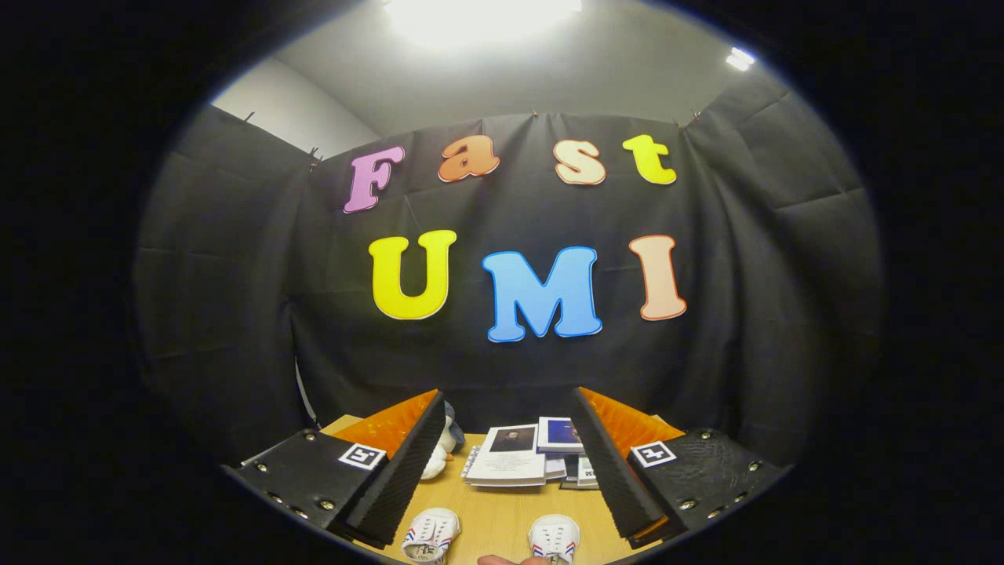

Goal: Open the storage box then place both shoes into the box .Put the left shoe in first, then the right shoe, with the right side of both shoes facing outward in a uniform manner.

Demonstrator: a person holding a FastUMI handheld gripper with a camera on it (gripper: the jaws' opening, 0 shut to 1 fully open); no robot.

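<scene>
- Gripper (506,463) held wide apart above the wooden table (494,522), gripping nothing.
- Two white shoes (430,535) (554,538) low on the table, between the fingers, toes toward the booklets.
- Stack of booklets (524,457) farther back on the table.
- White plush toy (439,455) left of the booklets.

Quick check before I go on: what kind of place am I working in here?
Most likely a draped recording booth, not a home: black cloth wall on all sides, ceiling lamp, and a wooden table with two small shoes and stacked booklets. The gripper is open above it.
</scene>
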